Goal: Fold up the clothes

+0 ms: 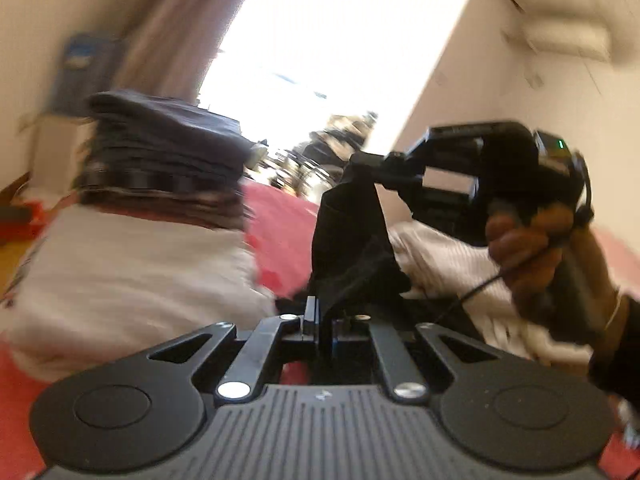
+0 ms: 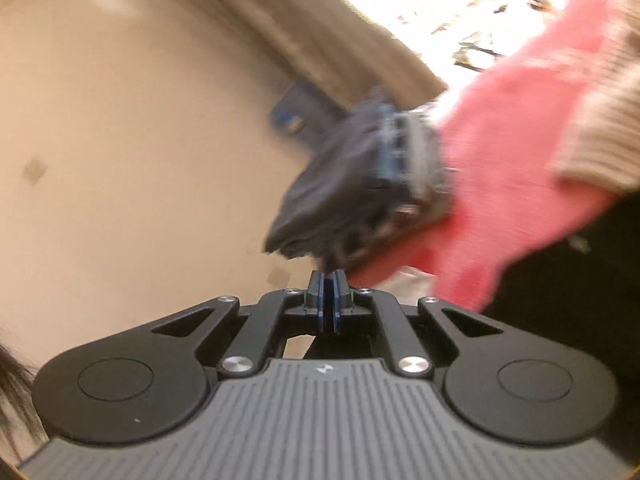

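A black garment (image 1: 352, 240) hangs stretched between my two grippers in the left wrist view. My left gripper (image 1: 322, 316) is shut on its lower edge. My right gripper (image 1: 362, 159), held by a hand (image 1: 528, 248), is shut on its upper corner, higher and to the right. In the right wrist view, my right gripper (image 2: 328, 284) has its blue pads (image 2: 318, 300) nearly together, with a bit of dark cloth at the tips. The images are motion-blurred.
A stack of folded dark clothes (image 1: 160, 152) sits on folded white clothes (image 1: 120, 272) at the left, on a red bed cover (image 1: 280, 232). A beige knit sweater (image 1: 448, 268) lies to the right. A bright window (image 1: 328, 40) and a curtain (image 1: 172, 20) are behind.
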### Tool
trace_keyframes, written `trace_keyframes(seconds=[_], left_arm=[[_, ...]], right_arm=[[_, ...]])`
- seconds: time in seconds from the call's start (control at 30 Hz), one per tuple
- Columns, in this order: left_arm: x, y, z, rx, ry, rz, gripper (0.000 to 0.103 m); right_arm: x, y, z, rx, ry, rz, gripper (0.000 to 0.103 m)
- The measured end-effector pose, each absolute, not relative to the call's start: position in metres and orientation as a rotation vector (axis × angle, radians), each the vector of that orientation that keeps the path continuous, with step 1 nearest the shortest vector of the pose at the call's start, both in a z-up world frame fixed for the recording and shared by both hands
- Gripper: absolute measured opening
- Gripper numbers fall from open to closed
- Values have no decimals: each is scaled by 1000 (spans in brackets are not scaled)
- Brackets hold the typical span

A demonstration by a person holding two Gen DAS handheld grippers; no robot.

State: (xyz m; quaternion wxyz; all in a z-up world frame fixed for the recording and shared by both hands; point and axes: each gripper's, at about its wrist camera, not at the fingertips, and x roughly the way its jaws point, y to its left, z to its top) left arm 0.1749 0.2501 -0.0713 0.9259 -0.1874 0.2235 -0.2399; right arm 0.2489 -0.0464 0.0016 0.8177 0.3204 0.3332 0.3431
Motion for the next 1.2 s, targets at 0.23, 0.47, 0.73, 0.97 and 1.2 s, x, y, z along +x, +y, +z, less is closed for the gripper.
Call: trace_keyframes(seconds=[0.23, 0.47, 0.73, 0.97, 1.2], left_arm=[[167, 283, -82, -515, 469, -364, 6], [159, 307, -103, -616, 531, -290, 6], [153, 326, -124, -732, 592, -296, 43], [164, 327, -135, -793, 630, -268, 49], [167, 323, -139, -781, 653, -253, 20]], right_arm=[[266, 33, -1, 552, 743, 845, 1], [265, 94, -8, 399, 770, 939, 1], [286, 98, -14, 216, 899, 928, 18], [296, 131, -26, -189, 966, 989, 44], [289, 153, -53, -402, 1016, 1055, 30]])
